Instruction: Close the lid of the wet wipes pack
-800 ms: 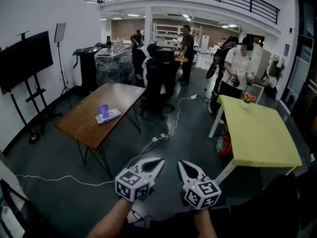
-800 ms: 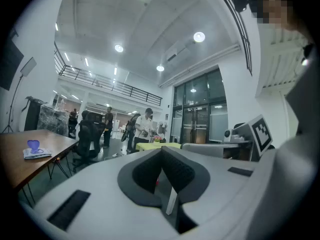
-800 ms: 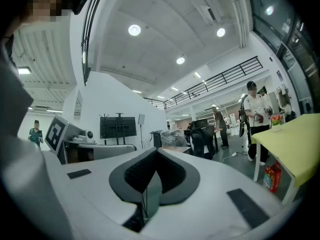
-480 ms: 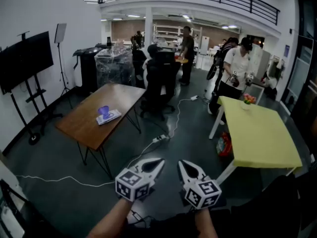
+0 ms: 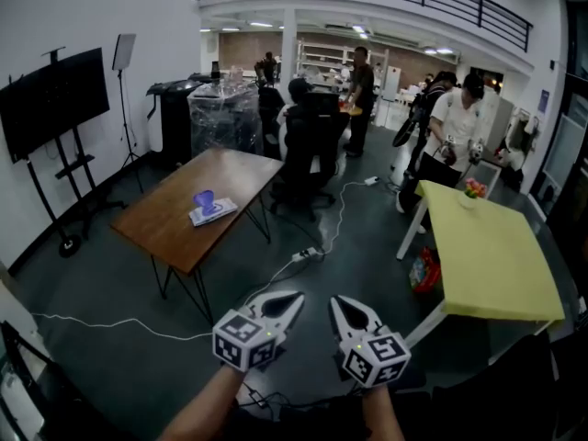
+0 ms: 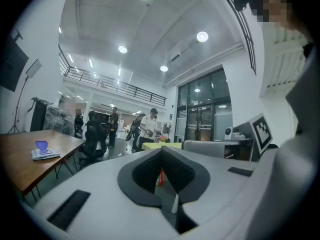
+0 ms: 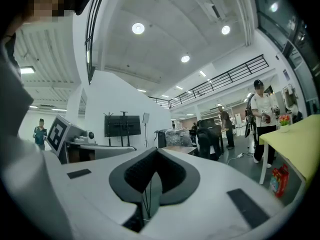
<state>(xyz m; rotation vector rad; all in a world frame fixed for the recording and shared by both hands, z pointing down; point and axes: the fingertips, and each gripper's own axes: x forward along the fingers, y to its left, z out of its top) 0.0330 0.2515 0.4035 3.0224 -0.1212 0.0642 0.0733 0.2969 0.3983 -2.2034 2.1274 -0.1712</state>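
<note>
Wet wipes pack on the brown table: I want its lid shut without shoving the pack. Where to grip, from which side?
Probably the top edge of the purple lid, standing upright at the left end of the flat wet wipes pack. Come from above and from that end, tipping it down over the pack.

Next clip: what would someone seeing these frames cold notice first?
The eye falls first on the left claw and right claw, side by side low in the head view, both shut, empty and well short of either table. Next comes the bright yellow table at the right. Then comes the wooden table at the left, where the wet wipes pack lies with its purple lid standing up.
</note>
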